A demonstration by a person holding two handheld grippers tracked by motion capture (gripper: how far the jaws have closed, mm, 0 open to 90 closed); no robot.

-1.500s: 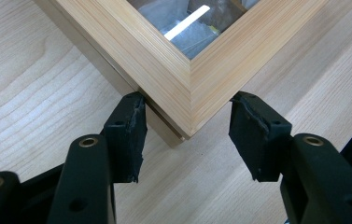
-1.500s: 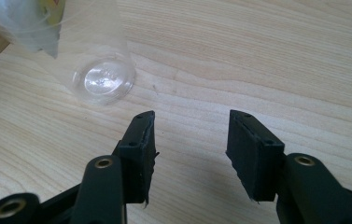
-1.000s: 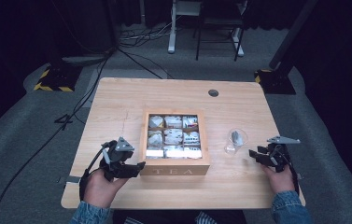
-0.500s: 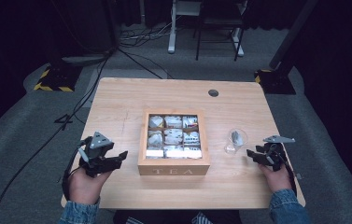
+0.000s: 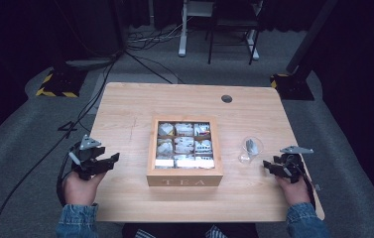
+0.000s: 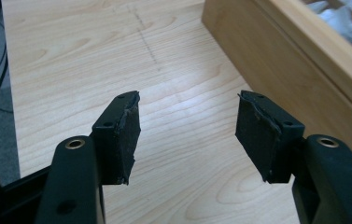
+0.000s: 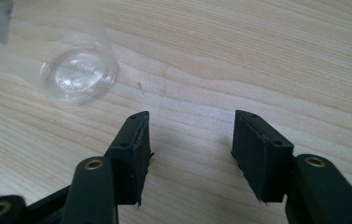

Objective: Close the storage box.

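- Left hand-held gripper (image 5: 106,161): jaws spread, nothing between them; held over the tabletop (image 5: 125,114) at its left edge, well apart from the tea box (image 5: 184,179), jaws aimed toward the box's left wall.
- Right hand-held gripper (image 5: 269,167): jaws spread and empty, held low near the right edge; the glass (image 5: 250,148) is the thing nearest it.
- Glass: clear, on the tabletop just right of the tea box, with something pale inside. It seems to lie tipped, long axis roughly toward the person, base nearest the right hand-held gripper; not certain.
- Tea box: wooden, nine compartments holding packets, centred, sides square to the tabletop edges.
- Handling judgement: to take the glass, bring the right jaws in level, straddle its wall across the long axis, and close gently; it is smooth and may roll.
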